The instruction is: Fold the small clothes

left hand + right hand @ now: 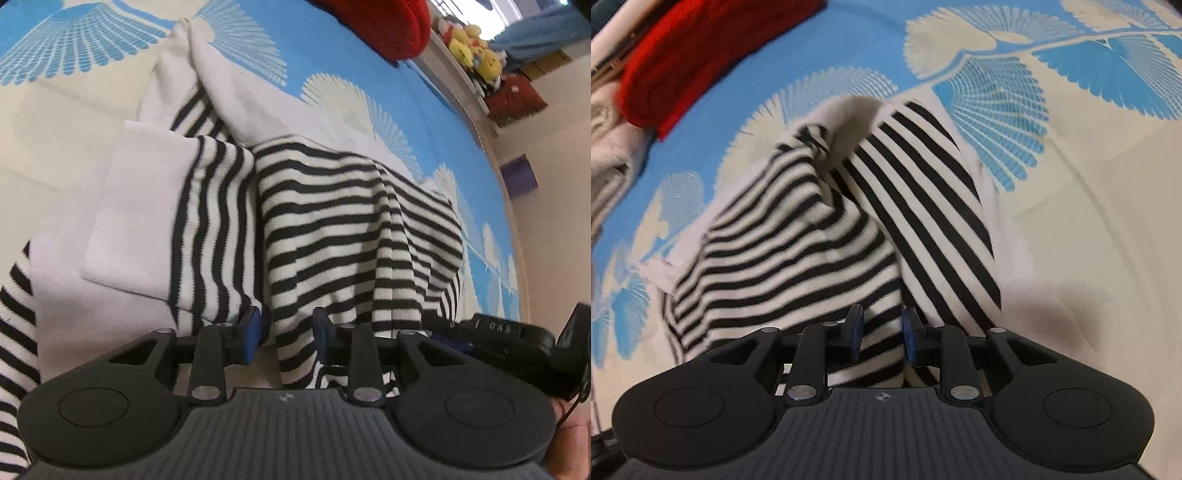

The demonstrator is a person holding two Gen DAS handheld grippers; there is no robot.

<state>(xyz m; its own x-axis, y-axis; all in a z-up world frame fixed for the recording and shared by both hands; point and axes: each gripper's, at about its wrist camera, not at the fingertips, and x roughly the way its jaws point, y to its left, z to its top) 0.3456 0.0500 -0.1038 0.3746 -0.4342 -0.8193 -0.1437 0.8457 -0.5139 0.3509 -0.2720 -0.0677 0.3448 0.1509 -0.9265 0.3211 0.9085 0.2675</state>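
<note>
A small black-and-white striped garment (332,221) with white parts lies bunched on a blue and cream leaf-patterned bedspread (55,122). My left gripper (290,332) is shut on a hem of the striped garment; the cloth hangs between its blue pads and drapes over the right finger. In the right wrist view the striped garment (798,243) rises in a tented fold. My right gripper (882,332) is shut on its striped edge, which fills the gap between the pads. The other gripper's black body (524,343) shows at the lower right of the left wrist view.
A red knitted item (701,55) lies at the far side of the bed (1089,221), with white folded cloth (609,147) beside it. Yellow plush toys (476,51) sit on a shelf beyond the bed's edge.
</note>
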